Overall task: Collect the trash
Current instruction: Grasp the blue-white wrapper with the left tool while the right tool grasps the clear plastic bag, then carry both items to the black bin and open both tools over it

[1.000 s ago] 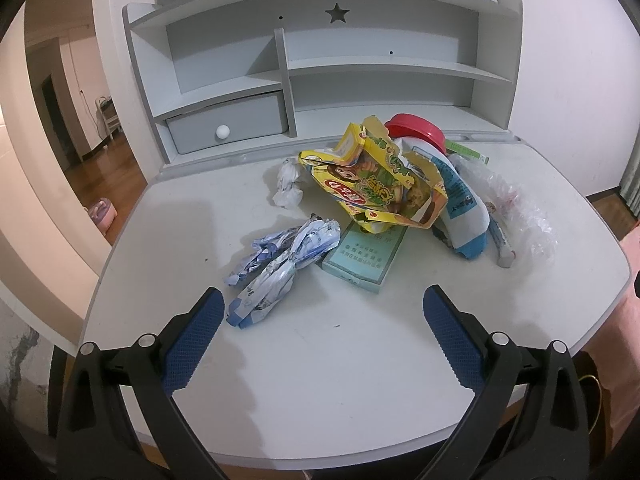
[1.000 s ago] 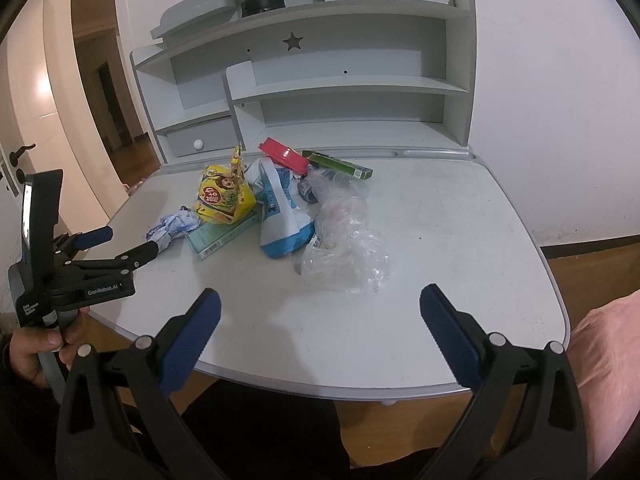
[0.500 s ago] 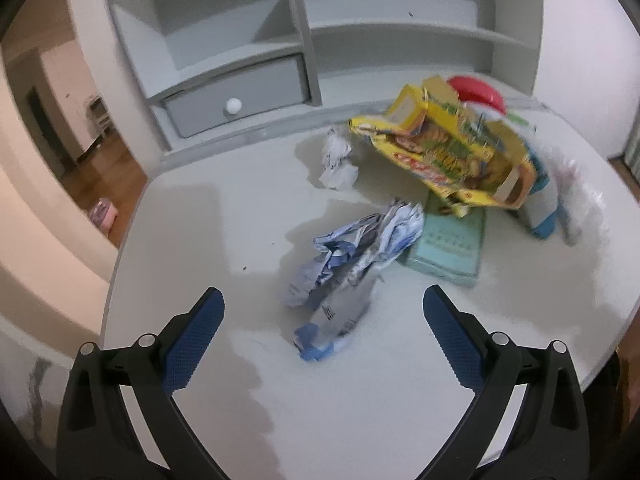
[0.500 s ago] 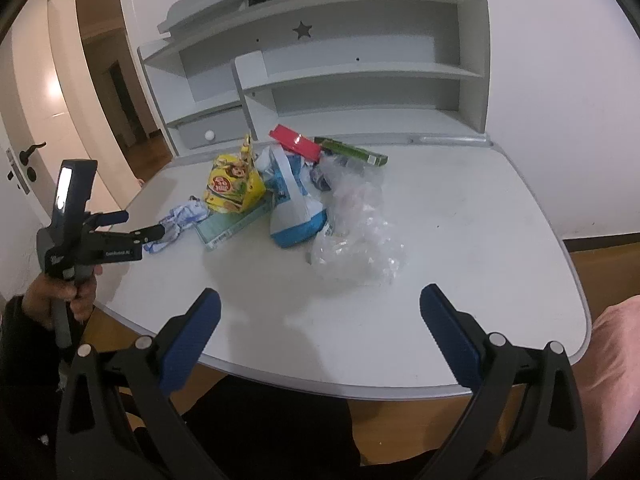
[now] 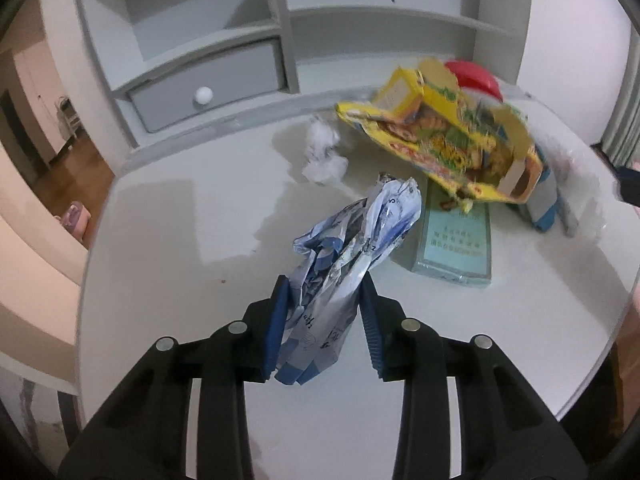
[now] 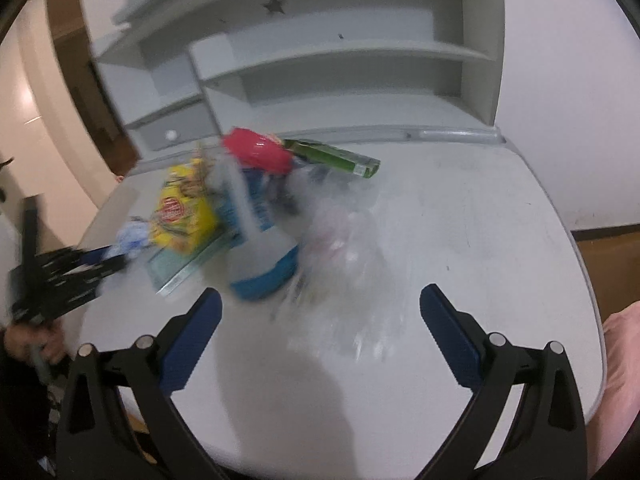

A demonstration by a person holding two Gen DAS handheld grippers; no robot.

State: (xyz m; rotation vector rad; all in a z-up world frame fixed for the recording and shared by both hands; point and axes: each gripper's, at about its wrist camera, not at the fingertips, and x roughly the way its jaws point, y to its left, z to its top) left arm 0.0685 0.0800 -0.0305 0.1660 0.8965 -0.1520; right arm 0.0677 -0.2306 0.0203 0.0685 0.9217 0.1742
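Observation:
A crumpled blue-and-white wrapper (image 5: 360, 232) lies on the white desk (image 5: 180, 240). My left gripper (image 5: 324, 280) has its jaws closing around the wrapper's near end, and both blue pads touch its sides. Behind it are a torn yellow snack box (image 5: 448, 140), a teal flat box (image 5: 456, 240) and a white tissue wad (image 5: 324, 152). The right wrist view is blurred. There my right gripper (image 6: 320, 293) stands open just above a clear plastic bag (image 6: 344, 264), with nothing gripped. The left gripper (image 6: 108, 260) shows at that view's left edge, in a person's hand.
A white-and-blue bottle (image 6: 256, 248) with a red cap (image 6: 256, 152) and a green box (image 6: 336, 158) lie in the pile. A grey shelf unit with a small drawer (image 5: 208, 84) stands along the desk's back. The desk's right half (image 6: 480, 220) is bare.
My left gripper moved in over the wrapper and its jaws came together from wide open onto it. My right gripper moved forward and down toward the plastic bag, still open.

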